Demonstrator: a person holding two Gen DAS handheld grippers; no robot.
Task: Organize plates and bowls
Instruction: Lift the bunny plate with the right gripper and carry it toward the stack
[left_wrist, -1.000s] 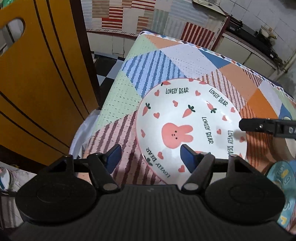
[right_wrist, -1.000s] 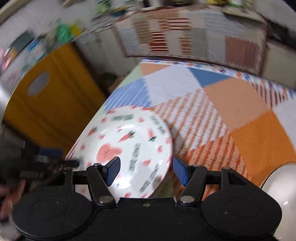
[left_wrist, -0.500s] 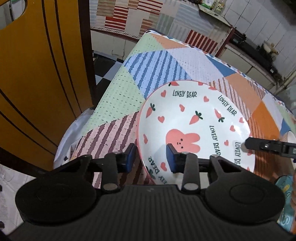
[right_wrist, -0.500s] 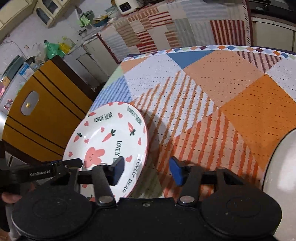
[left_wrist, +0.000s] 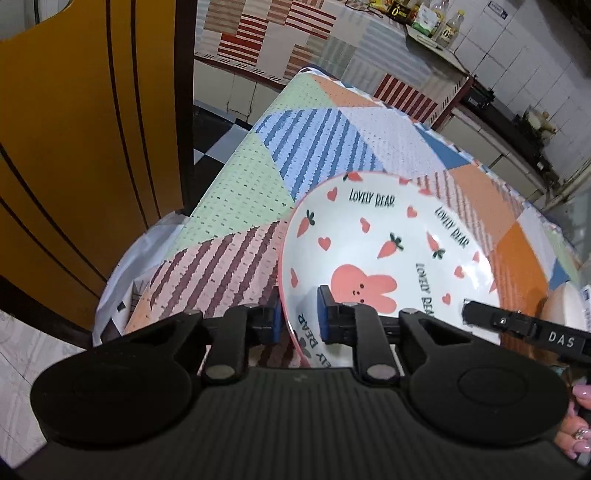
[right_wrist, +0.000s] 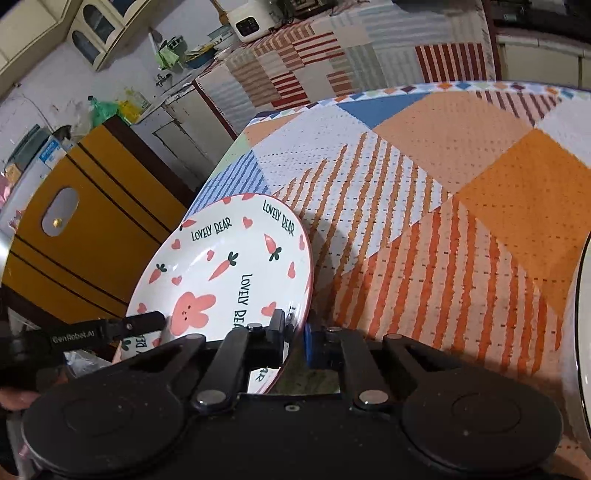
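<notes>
**Ana:** Two grippers on one plate (left_wrist: 388, 254), is that right? Where does it sit?

**Ben:** Near the table's (right_wrist: 480, 192) left edge, towards its near corner, beside the yellow cabinet (left_wrist: 85, 147). The left gripper (left_wrist: 298, 314) is clamped on the plate's near-left rim, one pad inside the dish and one under the lip. The right gripper (right_wrist: 293, 338) pinches the rim on the opposite side the same way.

**Ana:** Why both?

**Ben:** My guess is that it's wide, shallow and glazed, so a single pinch at the edge would let it swing. Opposite grips keep it level for lifting.

**Ana:** And the pose?

**Ben:** Both point steeply down and forward over the near edge. A white dish (right_wrist: 583, 332) shows at the right edge, perhaps where the plate goes.
</notes>
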